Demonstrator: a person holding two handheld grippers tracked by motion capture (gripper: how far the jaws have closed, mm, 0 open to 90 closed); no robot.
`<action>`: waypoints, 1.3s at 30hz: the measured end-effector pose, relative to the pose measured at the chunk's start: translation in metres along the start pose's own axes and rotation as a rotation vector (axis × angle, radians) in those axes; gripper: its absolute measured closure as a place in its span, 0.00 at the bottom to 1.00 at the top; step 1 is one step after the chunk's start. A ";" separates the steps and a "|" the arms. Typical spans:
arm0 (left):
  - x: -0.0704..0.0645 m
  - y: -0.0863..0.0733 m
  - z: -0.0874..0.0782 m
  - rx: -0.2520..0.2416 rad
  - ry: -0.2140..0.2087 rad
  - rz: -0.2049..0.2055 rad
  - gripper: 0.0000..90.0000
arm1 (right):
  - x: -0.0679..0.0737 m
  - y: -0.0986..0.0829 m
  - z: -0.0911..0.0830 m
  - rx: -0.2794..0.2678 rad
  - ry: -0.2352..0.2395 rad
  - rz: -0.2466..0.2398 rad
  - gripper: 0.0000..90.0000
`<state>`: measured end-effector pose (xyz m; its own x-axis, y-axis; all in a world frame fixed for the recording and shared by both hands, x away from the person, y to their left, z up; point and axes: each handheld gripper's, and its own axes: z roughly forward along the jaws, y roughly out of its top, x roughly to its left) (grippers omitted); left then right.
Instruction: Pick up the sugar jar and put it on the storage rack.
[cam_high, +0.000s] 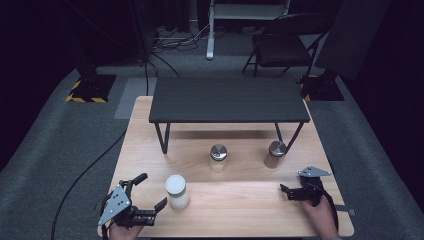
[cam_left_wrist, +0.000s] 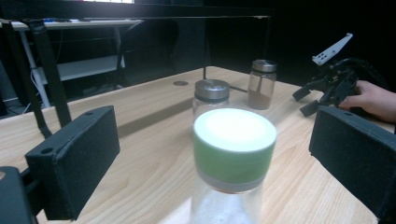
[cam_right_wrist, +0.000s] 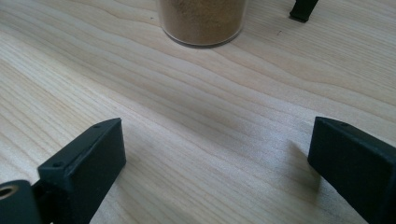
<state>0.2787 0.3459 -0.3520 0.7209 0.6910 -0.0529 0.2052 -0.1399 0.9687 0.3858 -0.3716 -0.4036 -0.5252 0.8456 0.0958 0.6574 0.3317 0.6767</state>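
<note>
Left gripper (cam_high: 148, 193) gapes wide beside the white-lidded jar (cam_high: 177, 191) — its base cropped, blurred; right gripper (cam_high: 292, 191) released; labels unreadable.

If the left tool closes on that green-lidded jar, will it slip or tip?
The green-lidded jar looks like smooth clear glass or plastic, so probably slick. It stands taller than wide, so a high push may tip it. It is round and would likely roll if toppled.

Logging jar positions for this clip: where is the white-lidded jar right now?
In the high view the white-lidded jar stands at the table's near left, just right of the open left gripper, nearer the person than the two metal-lidded jars.
</note>
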 end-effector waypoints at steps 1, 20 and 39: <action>-0.001 0.000 0.001 0.000 -0.005 -0.002 0.02 | 0.000 0.000 0.000 0.000 0.000 0.000 0.04; -0.010 -0.010 0.023 0.046 -0.023 -0.011 0.08 | 0.000 0.000 0.000 0.000 0.000 0.000 0.04; -0.007 -0.006 0.042 0.138 -0.014 -0.026 0.14 | 0.000 0.001 0.002 0.001 -0.005 0.005 0.04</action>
<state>0.2997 0.3120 -0.3679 0.7235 0.6855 -0.0817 0.3120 -0.2191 0.9245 0.3875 -0.3704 -0.4036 -0.5197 0.8490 0.0956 0.6601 0.3280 0.6758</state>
